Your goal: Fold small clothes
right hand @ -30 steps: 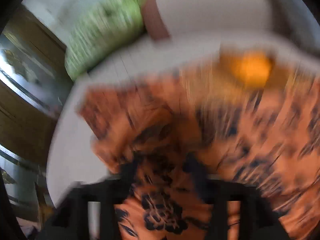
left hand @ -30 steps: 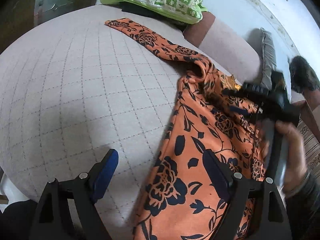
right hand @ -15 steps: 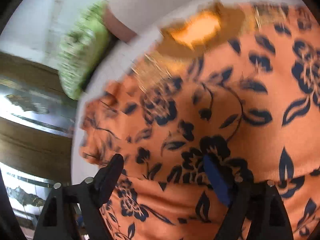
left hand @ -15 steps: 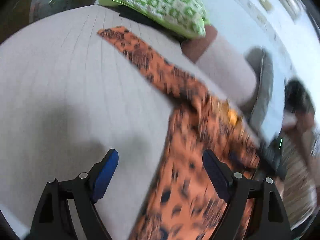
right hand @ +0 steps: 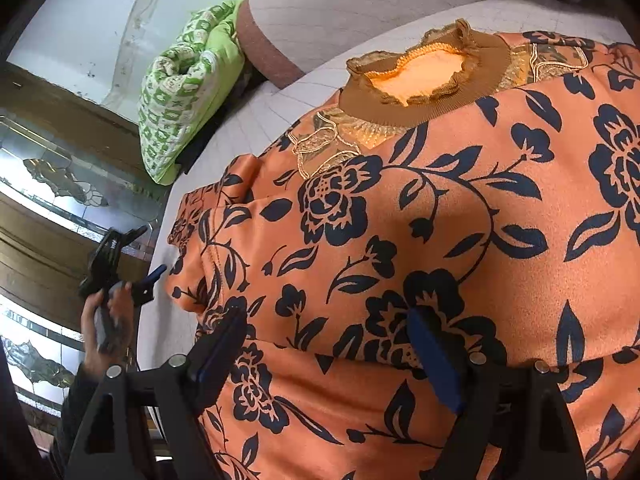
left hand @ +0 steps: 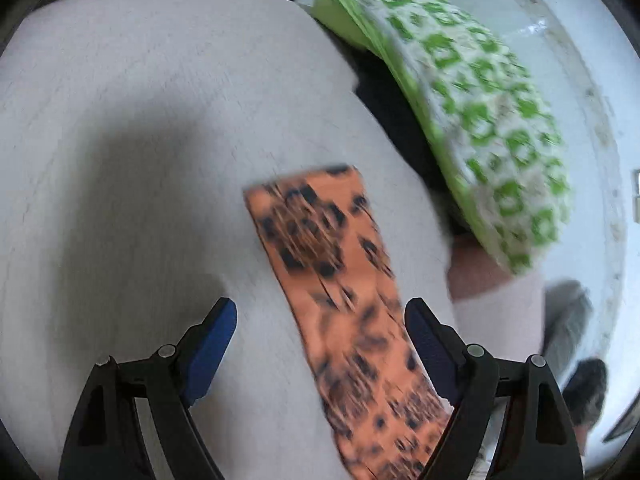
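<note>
On the quilted bed, I hold my left gripper with fingers spread over the sleeve of the orange floral top; my right gripper, fingers spread and empty, hovers over its body, near the green pillow.

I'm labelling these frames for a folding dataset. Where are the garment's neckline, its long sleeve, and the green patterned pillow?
neckline (right hand: 424, 76): right wrist view, on the brown ribbed collar opening.
long sleeve (left hand: 320, 248): left wrist view, near the cuff end.
green patterned pillow (left hand: 472, 104): left wrist view, on its top face.
</note>
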`<control>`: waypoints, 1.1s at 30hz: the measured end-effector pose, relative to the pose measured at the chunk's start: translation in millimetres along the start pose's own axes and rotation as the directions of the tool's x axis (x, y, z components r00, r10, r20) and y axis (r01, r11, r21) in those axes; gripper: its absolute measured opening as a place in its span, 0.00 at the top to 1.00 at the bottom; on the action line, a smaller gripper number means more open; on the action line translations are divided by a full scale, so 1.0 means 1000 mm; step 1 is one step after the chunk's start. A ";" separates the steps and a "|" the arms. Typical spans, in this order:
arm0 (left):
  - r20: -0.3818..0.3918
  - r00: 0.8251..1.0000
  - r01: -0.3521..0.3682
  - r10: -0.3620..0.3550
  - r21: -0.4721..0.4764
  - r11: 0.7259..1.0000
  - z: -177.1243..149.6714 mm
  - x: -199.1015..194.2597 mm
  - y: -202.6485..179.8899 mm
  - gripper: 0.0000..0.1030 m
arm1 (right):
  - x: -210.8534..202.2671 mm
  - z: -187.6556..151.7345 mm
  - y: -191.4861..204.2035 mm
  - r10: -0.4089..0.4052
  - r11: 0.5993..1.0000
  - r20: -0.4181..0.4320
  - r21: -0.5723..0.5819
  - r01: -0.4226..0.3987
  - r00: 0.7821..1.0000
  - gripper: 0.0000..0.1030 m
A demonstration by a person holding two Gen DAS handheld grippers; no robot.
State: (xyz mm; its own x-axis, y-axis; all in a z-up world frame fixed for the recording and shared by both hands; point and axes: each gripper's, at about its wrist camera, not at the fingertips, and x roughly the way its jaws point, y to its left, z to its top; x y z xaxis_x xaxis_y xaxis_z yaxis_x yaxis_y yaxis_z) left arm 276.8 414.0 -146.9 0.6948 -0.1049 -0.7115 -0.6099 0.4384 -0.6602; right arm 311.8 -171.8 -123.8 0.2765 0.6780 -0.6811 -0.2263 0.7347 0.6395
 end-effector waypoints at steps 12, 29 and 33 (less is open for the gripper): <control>0.035 0.981 -0.195 0.192 0.167 0.967 0.032 0.040 -0.019 0.92 | 0.001 -0.007 0.002 -0.006 1.000 0.034 -0.018 0.006 0.999 0.18; 0.128 0.924 0.077 -0.361 0.860 0.504 -0.248 -0.169 -0.315 0.96 | -0.026 0.004 -0.008 0.071 0.993 0.083 0.087 -0.079 0.994 0.16; -0.025 0.944 0.149 -0.329 0.923 0.356 -0.370 -0.129 -0.343 0.93 | -0.090 -0.006 -0.029 0.077 0.987 0.211 0.124 -0.105 0.974 0.16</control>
State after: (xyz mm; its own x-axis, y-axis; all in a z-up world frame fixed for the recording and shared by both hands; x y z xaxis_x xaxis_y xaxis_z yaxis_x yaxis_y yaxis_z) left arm 255.5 -53.1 82.8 0.8472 -0.2658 -0.4600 0.2382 0.9640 -0.1185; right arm 288.2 -254.0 -83.4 0.4493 0.7126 -0.5388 -0.1364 0.6508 0.7469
